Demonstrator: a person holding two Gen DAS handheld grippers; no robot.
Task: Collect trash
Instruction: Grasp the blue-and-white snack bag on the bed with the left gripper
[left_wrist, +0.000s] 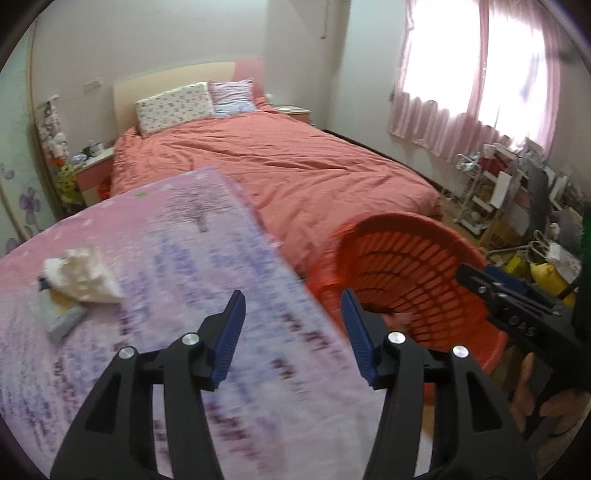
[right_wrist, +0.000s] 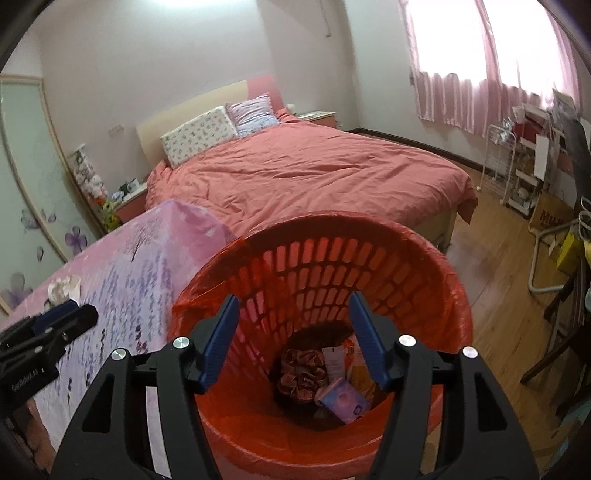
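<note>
The left gripper (left_wrist: 293, 310) hung half open and empty over the pink floral-clothed tabletop (left_wrist: 177, 280), crumpled white tissue (left_wrist: 83, 275) at ten o'clock. The right gripper (right_wrist: 291, 317), equally parted, held nothing above the red slatted plastic wastebasket (right_wrist: 424, 266), wrappers (right_wrist: 341, 400) at its bottom.

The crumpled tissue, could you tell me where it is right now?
In the left wrist view the crumpled tissue lies at the left on the floral cloth, against a small packet.

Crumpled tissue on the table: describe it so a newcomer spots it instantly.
Find the table with the pink-and-purple floral cloth beside the red bin. Near its far left edge lies a crumpled white tissue, overlapping a flat pale packet. It is the only bulky, wrinkled white lump there.
</note>
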